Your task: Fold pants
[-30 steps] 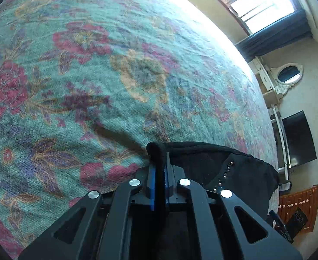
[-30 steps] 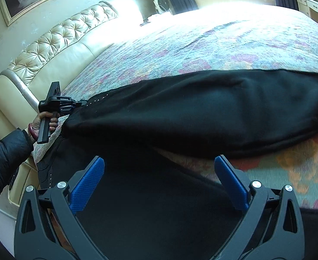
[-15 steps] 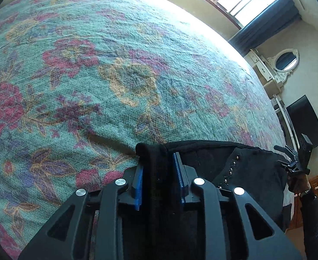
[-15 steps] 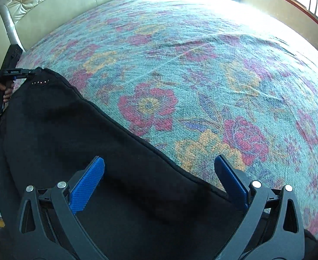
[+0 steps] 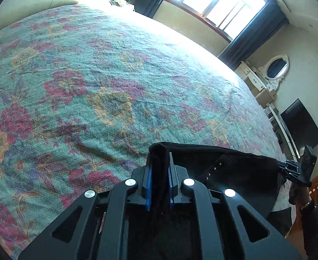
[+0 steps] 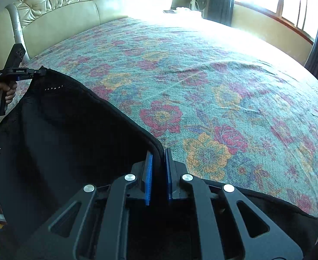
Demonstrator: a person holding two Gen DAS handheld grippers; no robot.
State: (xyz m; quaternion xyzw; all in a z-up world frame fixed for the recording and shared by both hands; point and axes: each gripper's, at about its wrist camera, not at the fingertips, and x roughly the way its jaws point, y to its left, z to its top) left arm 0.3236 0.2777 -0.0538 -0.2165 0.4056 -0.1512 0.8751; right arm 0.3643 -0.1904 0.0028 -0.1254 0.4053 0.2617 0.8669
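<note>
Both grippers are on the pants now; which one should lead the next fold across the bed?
Neither clearly; probably both together. The left gripper and right gripper are each shut on an edge of the black pants, holding it stretched between them, with open floral bedspread ahead of both.

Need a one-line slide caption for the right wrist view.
Right gripper shut on black pants edge above floral bedspread; left gripper holds the far corner.

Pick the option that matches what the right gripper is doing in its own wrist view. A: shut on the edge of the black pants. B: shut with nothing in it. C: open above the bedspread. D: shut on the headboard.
A: the right gripper has its blue pads pressed on a fold of the black pants, over the floral bedspread.
</note>
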